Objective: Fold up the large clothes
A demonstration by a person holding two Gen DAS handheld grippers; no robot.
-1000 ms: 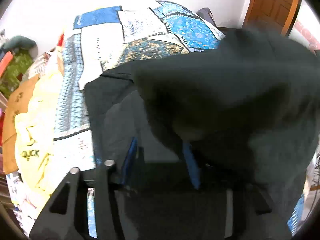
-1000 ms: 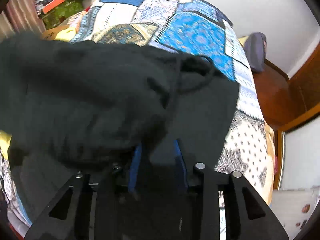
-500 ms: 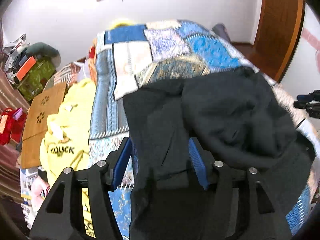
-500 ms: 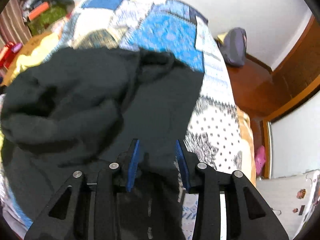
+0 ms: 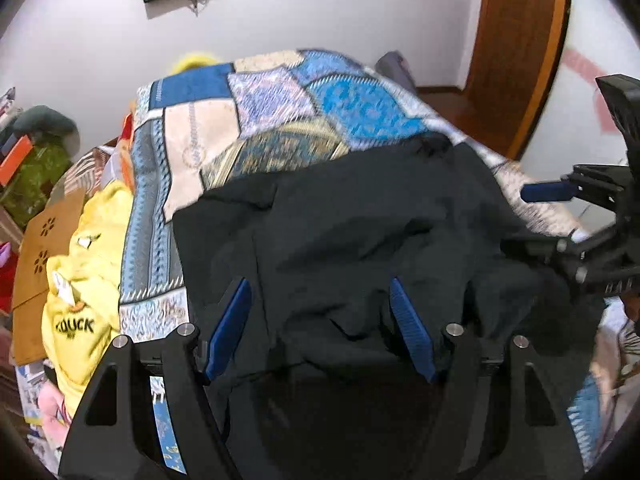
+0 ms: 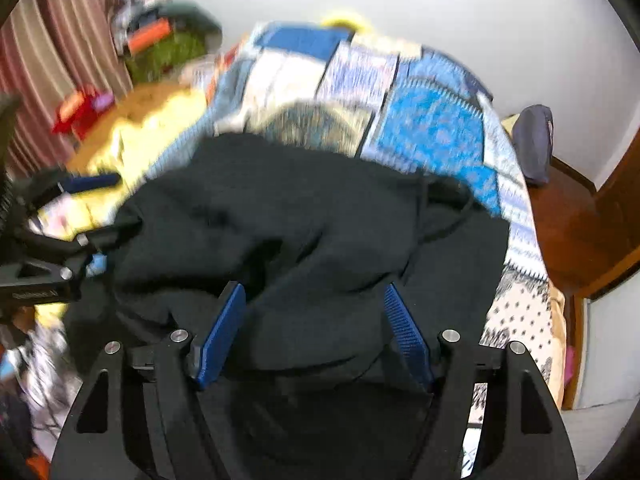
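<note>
A large black garment (image 5: pixel 360 240) lies rumpled on the near end of a bed with a blue patchwork quilt (image 5: pixel 280 120); it also shows in the right wrist view (image 6: pixel 300 220). My left gripper (image 5: pixel 320 320) is open above the garment's near part, its blue pads wide apart. My right gripper (image 6: pixel 316 320) is open too, above the garment's near edge. Each gripper shows in the other's view, the right one (image 5: pixel 568 192) and the left one (image 6: pixel 80 184).
A yellow garment (image 5: pixel 80 300) and a brown cloth (image 5: pixel 44 240) lie left of the bed. A wooden door (image 5: pixel 516 52) stands at the right. A dark bag (image 6: pixel 532 144) sits on the wooden floor by the wall. Clutter (image 6: pixel 160 44) is piled by the curtain.
Both grippers have opened and let go of the black garment, which has dropped onto the bed. Both grippers have pulled back and up from it.
</note>
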